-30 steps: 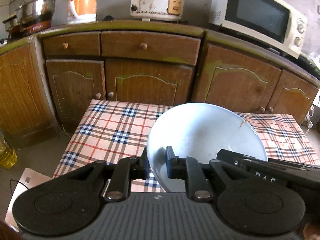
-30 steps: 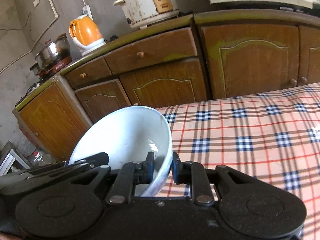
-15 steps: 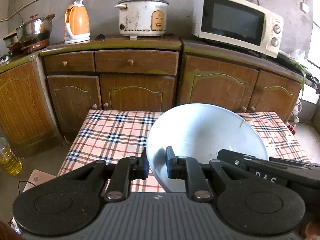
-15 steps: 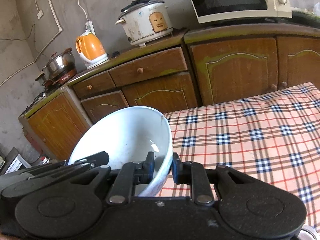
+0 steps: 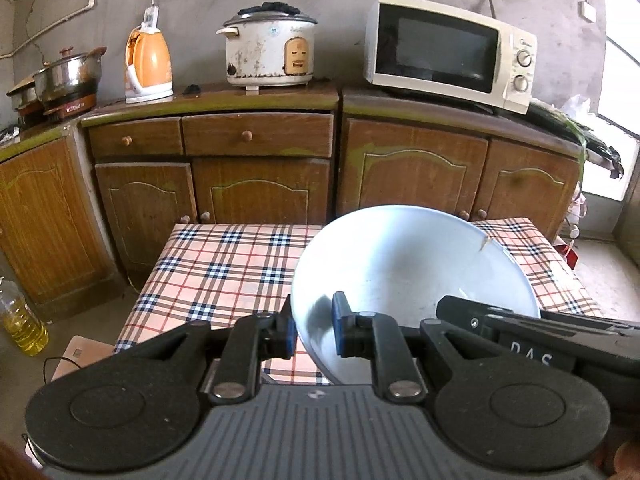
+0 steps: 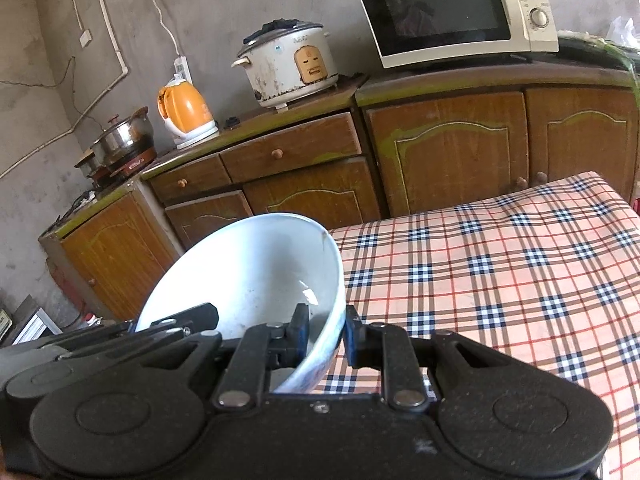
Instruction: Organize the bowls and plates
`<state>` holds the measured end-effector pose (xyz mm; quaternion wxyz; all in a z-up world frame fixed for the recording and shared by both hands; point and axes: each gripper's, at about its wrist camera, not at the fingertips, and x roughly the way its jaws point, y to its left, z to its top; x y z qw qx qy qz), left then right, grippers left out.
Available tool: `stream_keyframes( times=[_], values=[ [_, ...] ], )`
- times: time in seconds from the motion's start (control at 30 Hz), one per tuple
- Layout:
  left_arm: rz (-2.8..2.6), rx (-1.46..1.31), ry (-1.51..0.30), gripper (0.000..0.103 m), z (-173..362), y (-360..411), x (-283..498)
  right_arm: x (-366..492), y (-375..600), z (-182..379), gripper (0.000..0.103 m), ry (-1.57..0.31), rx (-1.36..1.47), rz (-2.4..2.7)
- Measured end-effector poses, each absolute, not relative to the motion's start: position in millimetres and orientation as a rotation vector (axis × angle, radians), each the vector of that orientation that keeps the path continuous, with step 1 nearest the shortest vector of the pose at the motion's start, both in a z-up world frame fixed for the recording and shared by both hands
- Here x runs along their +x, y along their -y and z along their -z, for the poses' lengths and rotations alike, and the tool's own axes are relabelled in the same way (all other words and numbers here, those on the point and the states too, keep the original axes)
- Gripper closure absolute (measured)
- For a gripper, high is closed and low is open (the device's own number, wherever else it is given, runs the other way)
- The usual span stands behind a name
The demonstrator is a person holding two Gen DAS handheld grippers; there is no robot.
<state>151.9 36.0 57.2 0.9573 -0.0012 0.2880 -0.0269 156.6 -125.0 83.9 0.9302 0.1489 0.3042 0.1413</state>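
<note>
Left wrist view: one white bowl (image 5: 416, 264) was held up above the near edge of the checked table (image 5: 224, 264), tilted toward the camera. The left gripper (image 5: 314, 330) was clenched on its left rim, one pad inside, one outside. The right gripper's black body (image 5: 532, 332) reached in from the right.
Right wrist view: the right gripper (image 6: 326, 336) was grasping the same bowl (image 6: 256, 272) at its right rim, off the table's (image 6: 500, 272) left edge.
Count: one bowl, two grippers, no plates visible.
Risk: thin rim pinches could slip, I judge; uneven hand motion might twist the bowl free and drop it.
</note>
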Motion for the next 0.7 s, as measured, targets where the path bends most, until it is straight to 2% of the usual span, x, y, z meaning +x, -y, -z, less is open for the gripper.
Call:
stream_keyframes(
  times=[0.7],
  values=[
    [0.092,0.018,-0.558,0.086,-64.3,-8.1,117.0,112.9,159.4,-96.3,0.079,-0.598,0.315,-0.252]
  ],
)
